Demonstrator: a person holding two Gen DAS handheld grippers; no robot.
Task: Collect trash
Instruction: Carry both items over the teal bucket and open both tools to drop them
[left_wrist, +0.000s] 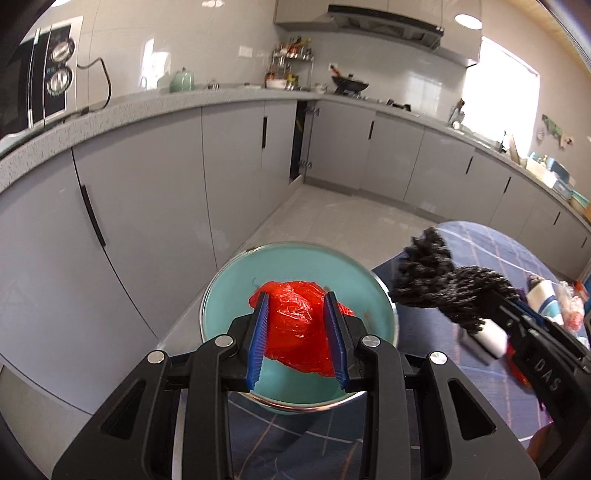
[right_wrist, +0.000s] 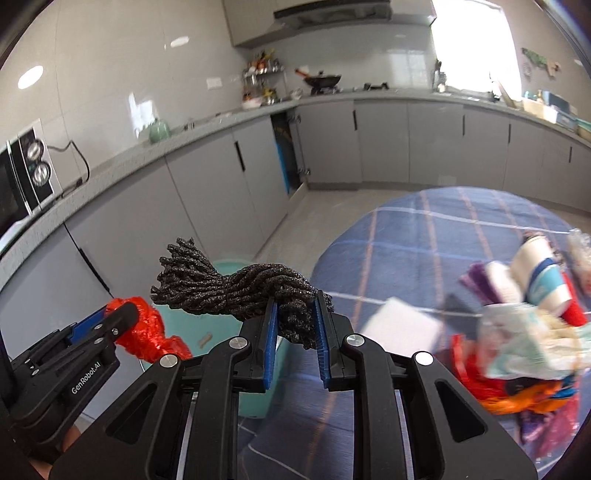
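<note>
My left gripper (left_wrist: 297, 306) is shut on a crumpled red plastic bag (left_wrist: 297, 325) and holds it over the open teal bin (left_wrist: 229, 291) that stands on the floor beside the table. My right gripper (right_wrist: 295, 306) is shut on a bundle of black rope (right_wrist: 229, 288) and holds it in the air just right of the bin. In the right wrist view the left gripper with the red bag (right_wrist: 147, 332) is at lower left, with the bin (right_wrist: 229, 321) behind it. In the left wrist view the rope (left_wrist: 436, 280) is right of the bin.
A round table with a blue checked cloth (right_wrist: 424, 236) carries a heap of trash (right_wrist: 528, 325): a paper cup, wrappers, orange and purple plastic. Grey kitchen cabinets (left_wrist: 147, 206) run along the left and back. A microwave (left_wrist: 33, 85) stands on the counter.
</note>
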